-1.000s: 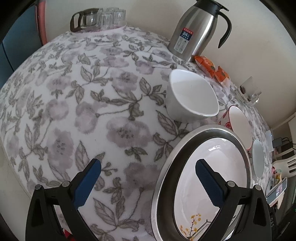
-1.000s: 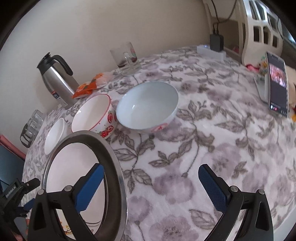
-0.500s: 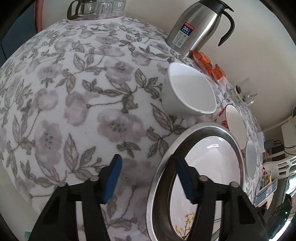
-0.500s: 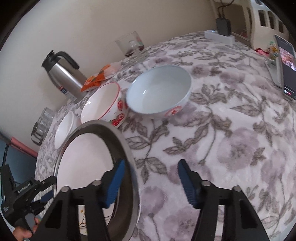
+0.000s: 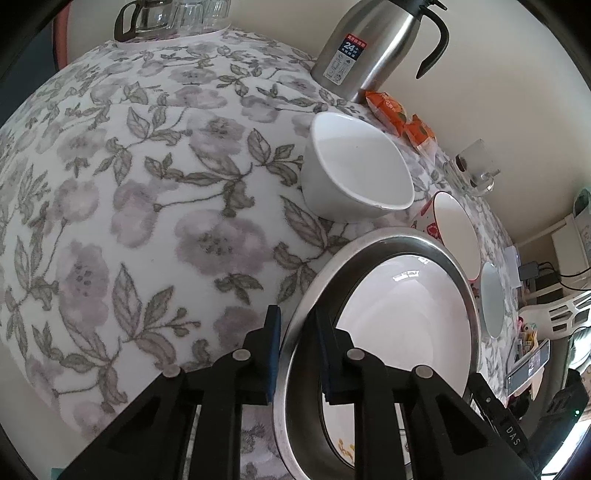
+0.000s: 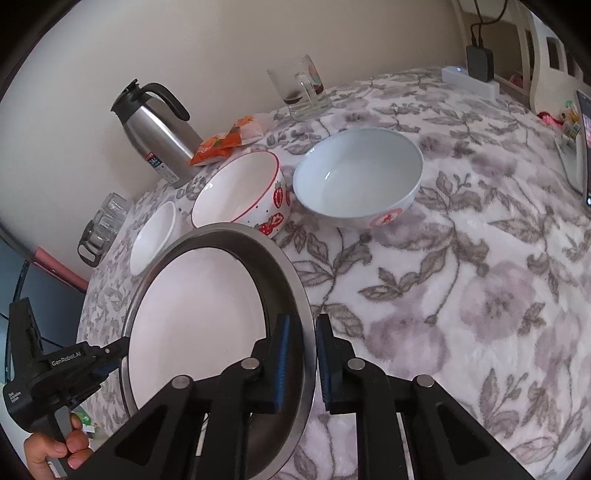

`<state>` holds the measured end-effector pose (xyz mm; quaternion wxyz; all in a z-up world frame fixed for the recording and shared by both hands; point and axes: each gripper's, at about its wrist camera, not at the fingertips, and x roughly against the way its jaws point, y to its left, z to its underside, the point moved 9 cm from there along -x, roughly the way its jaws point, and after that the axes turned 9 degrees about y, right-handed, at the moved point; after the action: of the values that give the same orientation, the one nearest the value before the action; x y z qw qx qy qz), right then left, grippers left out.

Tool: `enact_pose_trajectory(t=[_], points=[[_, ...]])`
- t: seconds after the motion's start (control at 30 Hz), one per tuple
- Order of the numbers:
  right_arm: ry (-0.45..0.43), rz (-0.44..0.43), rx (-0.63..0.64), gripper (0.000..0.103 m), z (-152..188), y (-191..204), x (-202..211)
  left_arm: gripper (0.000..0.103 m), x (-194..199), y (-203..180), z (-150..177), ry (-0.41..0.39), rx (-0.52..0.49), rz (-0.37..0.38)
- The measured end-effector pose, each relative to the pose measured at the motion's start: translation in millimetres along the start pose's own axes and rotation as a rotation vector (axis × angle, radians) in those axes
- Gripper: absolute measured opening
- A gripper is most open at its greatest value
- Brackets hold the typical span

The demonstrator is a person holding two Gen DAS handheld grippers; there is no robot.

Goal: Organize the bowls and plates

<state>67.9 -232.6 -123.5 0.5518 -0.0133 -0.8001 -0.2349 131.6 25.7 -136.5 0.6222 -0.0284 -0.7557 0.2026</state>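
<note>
A round steel plate (image 5: 388, 240) holds a white plate (image 5: 399, 317) with a small yellow flower print, on the floral tablecloth. My left gripper (image 5: 297, 321) is closing on its left rim, pads against the metal. In the right wrist view, my right gripper (image 6: 303, 325) is closing on the right rim of the steel plate (image 6: 229, 232), which sits pinched between its pads. Behind it stand a small white bowl (image 5: 354, 177), a strawberry bowl (image 6: 240, 192) and a pale blue bowl (image 6: 358, 173). A hand (image 6: 55, 450) holds the left gripper's handle.
A steel thermos jug (image 5: 369, 40) stands by the wall, with orange snack packets (image 5: 399, 114) and a glass mug (image 6: 299, 88) beside it. A glass pitcher with glasses (image 5: 166, 18) sits at the far corner. A phone (image 6: 583, 147) and power strip (image 6: 469, 79) lie at the right.
Both grippers went from wide open to closed onto opposite rims of the steel plate. Each has tipped slightly; the plate and bowls have stayed in place.
</note>
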Motion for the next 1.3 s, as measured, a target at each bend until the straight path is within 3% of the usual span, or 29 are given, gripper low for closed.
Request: enact_pose_trajectory(t=[0.13,0.73,0.87,1.03,1.13,1.2,1.3], points=[[0.014,0.004,-0.001,0.016,4.1,0.0,1.5,0.019,1.6,0.7,3.3,0.004,-0.015,-0.027],[0.02,0.022,-0.022,0.016,6.9,-3.8,1.2,0.019,3.0,2.4,5.4,0.019,0.006,-0.005],[-0.002,0.028,-0.026,0.016,3.5,-5.1,5.9,0.027,6.1,4.7,5.3,0.009,0.021,-0.017],[-0.055,0.051,-0.006,0.016,-2.5,-3.0,16.0,0.041,22.8,7.0,-1.3,-0.075,0.026,-0.045],[-0.1,0.079,0.019,0.031,-7.4,1.0,24.8,0.053,32.1,7.9,-5.9,-0.124,0.025,-0.066],[-0.12,0.085,0.041,0.042,-9.6,5.7,28.7,0.056,34.9,8.4,-8.1,-0.14,0.025,-0.08],[-0.133,0.088,0.09,0.045,-9.9,17.1,30.2,0.057,34.0,9.8,-8.9,-0.136,0.028,-0.1]])
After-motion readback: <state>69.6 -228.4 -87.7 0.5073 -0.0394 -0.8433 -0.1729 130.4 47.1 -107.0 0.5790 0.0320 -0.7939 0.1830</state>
